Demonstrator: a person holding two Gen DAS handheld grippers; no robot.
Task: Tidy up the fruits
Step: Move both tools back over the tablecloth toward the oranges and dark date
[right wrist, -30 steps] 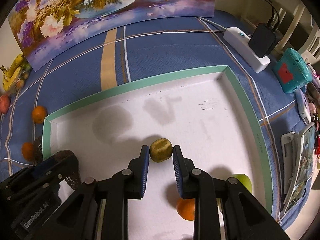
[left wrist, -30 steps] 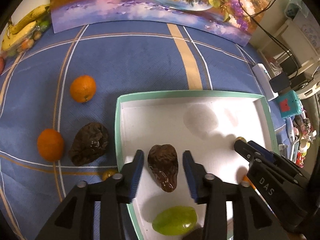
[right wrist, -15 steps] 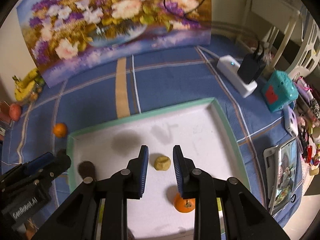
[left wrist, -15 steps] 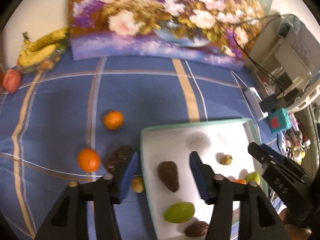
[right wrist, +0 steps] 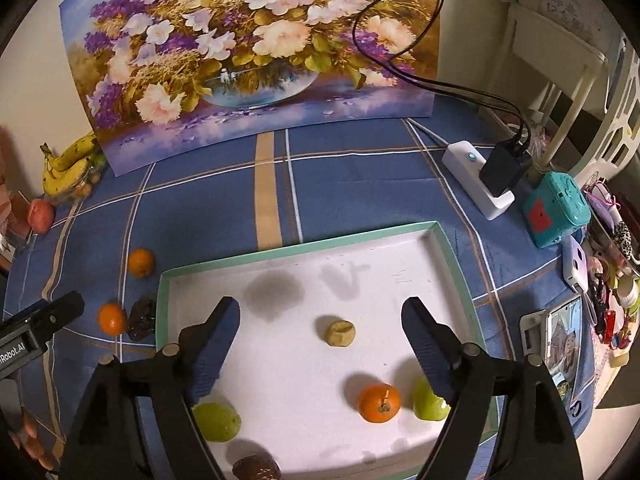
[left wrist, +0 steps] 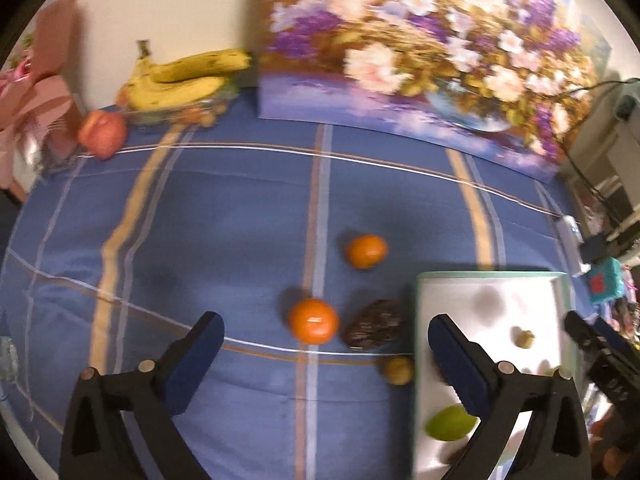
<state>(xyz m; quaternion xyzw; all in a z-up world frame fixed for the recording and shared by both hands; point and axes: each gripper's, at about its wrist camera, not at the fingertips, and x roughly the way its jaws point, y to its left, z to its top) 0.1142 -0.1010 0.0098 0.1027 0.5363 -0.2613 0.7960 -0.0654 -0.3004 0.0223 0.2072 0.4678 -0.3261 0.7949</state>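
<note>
White tray (right wrist: 168,292), olive fruit (right wrist: 340,333), orange (right wrist: 379,403) (two green fruits (right wrist: 218,421) too)

Cream wall (right wrist: 36,60) w/ floral painting (right wrist: 256,52) propped on it; blue plaid tablecloth (left wrist: 224,216); white chair (right wrist: 560,80) at right.

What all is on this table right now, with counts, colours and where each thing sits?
tray: one, white with green rim, on cloth
oranges: three; two on cloth, one in tray
green fruits: two, in tray
dark wrinkled fruits: at least two; cloth, tray's near edge
yellowish ball: one, tray centre
bananas: yellow bunch, far left
painting: one, floral, back
left claw: opening, empty
right claw: opening, empty
</note>
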